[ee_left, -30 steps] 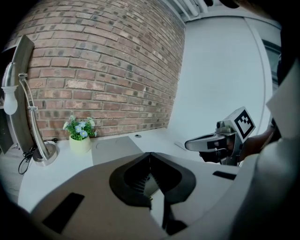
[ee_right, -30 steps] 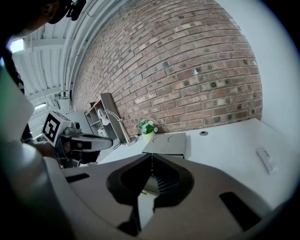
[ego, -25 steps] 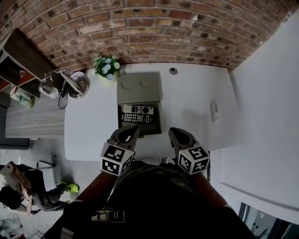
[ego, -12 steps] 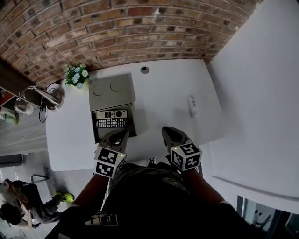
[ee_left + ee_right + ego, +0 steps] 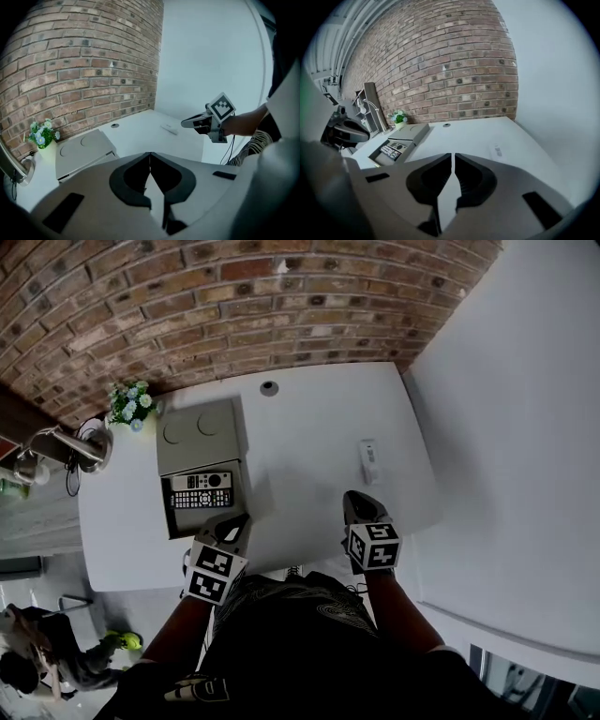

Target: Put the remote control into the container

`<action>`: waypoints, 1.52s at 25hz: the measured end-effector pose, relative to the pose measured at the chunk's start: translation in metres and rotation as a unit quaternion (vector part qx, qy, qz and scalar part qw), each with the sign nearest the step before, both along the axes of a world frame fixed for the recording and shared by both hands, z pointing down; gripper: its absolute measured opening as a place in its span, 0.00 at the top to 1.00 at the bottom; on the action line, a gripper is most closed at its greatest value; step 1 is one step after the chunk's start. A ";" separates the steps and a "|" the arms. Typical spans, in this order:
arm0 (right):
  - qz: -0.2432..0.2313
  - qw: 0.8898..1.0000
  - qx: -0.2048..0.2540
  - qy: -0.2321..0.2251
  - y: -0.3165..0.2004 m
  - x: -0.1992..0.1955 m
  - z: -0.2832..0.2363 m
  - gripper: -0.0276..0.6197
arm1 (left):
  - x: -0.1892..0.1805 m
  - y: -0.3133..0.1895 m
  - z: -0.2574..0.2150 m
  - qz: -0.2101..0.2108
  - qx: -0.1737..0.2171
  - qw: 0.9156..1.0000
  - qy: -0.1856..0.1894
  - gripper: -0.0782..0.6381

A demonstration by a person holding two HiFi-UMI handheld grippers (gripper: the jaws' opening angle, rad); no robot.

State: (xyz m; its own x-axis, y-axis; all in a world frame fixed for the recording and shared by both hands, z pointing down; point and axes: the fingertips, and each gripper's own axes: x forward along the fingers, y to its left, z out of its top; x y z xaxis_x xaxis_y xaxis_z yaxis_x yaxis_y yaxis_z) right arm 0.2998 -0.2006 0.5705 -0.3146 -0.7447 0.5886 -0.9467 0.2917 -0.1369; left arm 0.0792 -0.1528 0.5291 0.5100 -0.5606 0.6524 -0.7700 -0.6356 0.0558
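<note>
While you hold them at the near edge of the white table (image 5: 300,427), your left gripper (image 5: 234,528) and right gripper (image 5: 362,509) both have their jaws pressed together on nothing. A black remote control (image 5: 200,491) lies inside the open grey container (image 5: 202,520) ahead of the left gripper. A white remote (image 5: 367,458) lies on the table beyond the right one.

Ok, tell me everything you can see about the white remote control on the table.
The white remote control is a slim, pale bar, plastic by the look, with small dark marks on its top face. It lies flat on the white table, lengthwise away from the person, well right of the grey container and apart from it. Nothing touches it; the right hand-held gripper, jaws shut and empty, is short of it on the person's side.
</note>
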 end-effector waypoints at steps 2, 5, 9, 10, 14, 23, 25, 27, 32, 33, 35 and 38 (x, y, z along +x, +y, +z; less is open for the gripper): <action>0.009 1.000 -0.007 0.019 -0.009 0.019 0.015 0.94 | 0.006 0.001 0.003 0.003 -0.011 1.000 -0.008 0.88; 0.019 0.998 -0.015 0.059 -0.026 0.047 0.035 0.94 | 0.015 -0.005 0.006 0.000 -0.015 1.000 -0.011 0.88; 0.021 0.994 -0.033 0.104 -0.049 0.072 0.064 0.79 | 0.017 -0.011 0.005 -0.010 -0.014 1.000 -0.013 0.88; 0.022 0.993 -0.038 0.113 -0.056 0.078 0.070 0.76 | 0.016 -0.013 0.004 -0.013 -0.012 1.000 -0.013 0.88; 0.032 0.988 -0.064 0.139 -0.085 0.103 0.092 0.65 | 0.012 -0.017 0.002 -0.027 -0.012 0.999 -0.017 0.88; 0.020 0.982 -0.104 0.157 -0.105 0.114 0.125 0.60 | -0.008 -0.012 0.007 -0.064 -0.028 0.997 -0.018 0.88; 0.025 0.983 -0.108 0.148 -0.104 0.115 0.128 0.60 | -0.011 -0.012 0.007 -0.068 -0.028 0.997 -0.018 0.88; 0.028 0.984 -0.109 0.137 -0.104 0.115 0.130 0.60 | -0.014 -0.011 0.008 -0.072 -0.028 0.997 -0.017 0.88; 0.046 0.985 -0.120 0.113 -0.105 0.118 0.125 0.60 | -0.021 -0.010 0.007 -0.081 -0.035 0.996 -0.001 0.88; 0.047 0.985 -0.124 0.109 -0.105 0.119 0.126 0.60 | -0.022 -0.010 0.006 -0.085 -0.038 0.996 0.008 0.88; 0.047 0.984 -0.130 0.110 -0.104 0.120 0.126 0.60 | -0.025 -0.009 0.004 -0.095 -0.045 0.994 0.027 0.88; 0.056 0.984 -0.132 0.105 -0.103 0.119 0.125 0.60 | -0.033 -0.010 0.000 -0.102 -0.041 0.993 0.032 0.88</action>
State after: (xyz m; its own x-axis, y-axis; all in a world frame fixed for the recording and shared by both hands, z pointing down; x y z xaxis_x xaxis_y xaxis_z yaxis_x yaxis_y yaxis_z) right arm 0.4192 -0.3035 0.6958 -0.0898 -0.5793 0.8101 -0.9863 0.1650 0.0086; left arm 0.0459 -0.1625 0.5294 0.4334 -0.6035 0.6693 -0.8755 -0.4582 0.1537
